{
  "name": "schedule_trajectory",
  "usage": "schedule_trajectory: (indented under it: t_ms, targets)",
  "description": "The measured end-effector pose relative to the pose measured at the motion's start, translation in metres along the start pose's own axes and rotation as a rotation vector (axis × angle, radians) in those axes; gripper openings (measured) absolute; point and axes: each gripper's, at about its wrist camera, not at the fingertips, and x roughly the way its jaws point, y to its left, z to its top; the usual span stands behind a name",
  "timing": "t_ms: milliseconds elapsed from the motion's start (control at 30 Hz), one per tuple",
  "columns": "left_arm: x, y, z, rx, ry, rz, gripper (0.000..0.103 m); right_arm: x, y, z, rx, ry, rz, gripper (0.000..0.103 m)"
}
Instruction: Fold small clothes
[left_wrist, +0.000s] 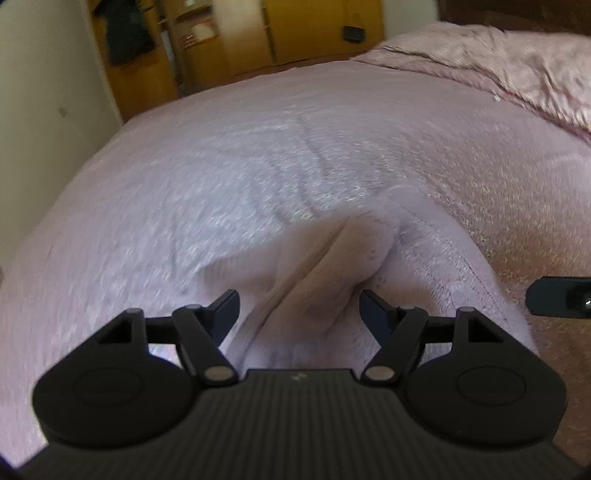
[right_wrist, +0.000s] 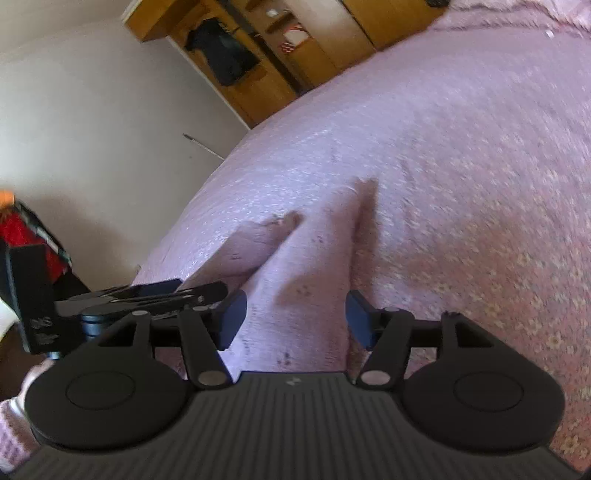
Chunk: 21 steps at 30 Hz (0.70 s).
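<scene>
Left wrist view: my left gripper (left_wrist: 299, 314) gapes wide over the pale garment (left_wrist: 325, 258) | right gripper (right_wrist: 295, 317) likewise wide, gripping nothing | lower centre of frame.

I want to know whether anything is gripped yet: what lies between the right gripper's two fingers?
In the right wrist view, a raised fold of the pale pink garment runs between the open right gripper; the pads do not press it.

Pink bedspread (left_wrist: 221, 155), wooden wardrobe (right_wrist: 384, 18), white wall (right_wrist: 92, 129)

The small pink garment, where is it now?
The pink garment lies bunched on the bedspread, just ahead of both open tongs.
</scene>
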Motion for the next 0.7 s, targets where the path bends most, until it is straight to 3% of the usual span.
schedule_trajectory:
  t_ms: [133,167,200,233,367,467,533,567,700]
  targets:
    - [0.017,-0.013,0.004,0.050,-0.011,-0.016,0.068,0.008,-0.015,0.001,0.027,-0.023,-0.034,0.071]
    - [0.021,-0.015,0.005,0.059,-0.011,-0.021,0.058,0.012,-0.018,0.002,0.030,-0.025,-0.045,0.071]
    - [0.023,-0.015,0.006,0.053,-0.009,-0.037,0.027,0.016,-0.021,0.003,0.030,-0.023,-0.056,0.072]
    - [0.026,-0.014,0.006,0.036,-0.008,-0.046,0.018,0.021,-0.021,0.004,0.028,-0.018,-0.065,0.072]
    - [0.023,0.003,0.010,-0.051,-0.037,-0.061,0.016,0.041,-0.023,0.005,0.034,-0.009,-0.055,0.072]
    - [0.006,0.033,0.017,-0.140,-0.101,0.021,0.015,0.053,-0.018,0.006,0.044,-0.005,0.003,0.073]
    - [0.002,0.060,0.016,-0.209,-0.106,0.029,0.015,0.060,-0.009,0.008,0.063,0.027,0.073,0.077]
    - [0.005,0.071,0.013,-0.215,-0.093,0.056,0.015,0.062,-0.003,0.007,0.063,0.031,0.087,0.082]
    - [0.030,0.082,-0.008,-0.150,0.008,0.137,0.016,0.070,0.027,-0.002,-0.050,0.036,0.150,0.083]
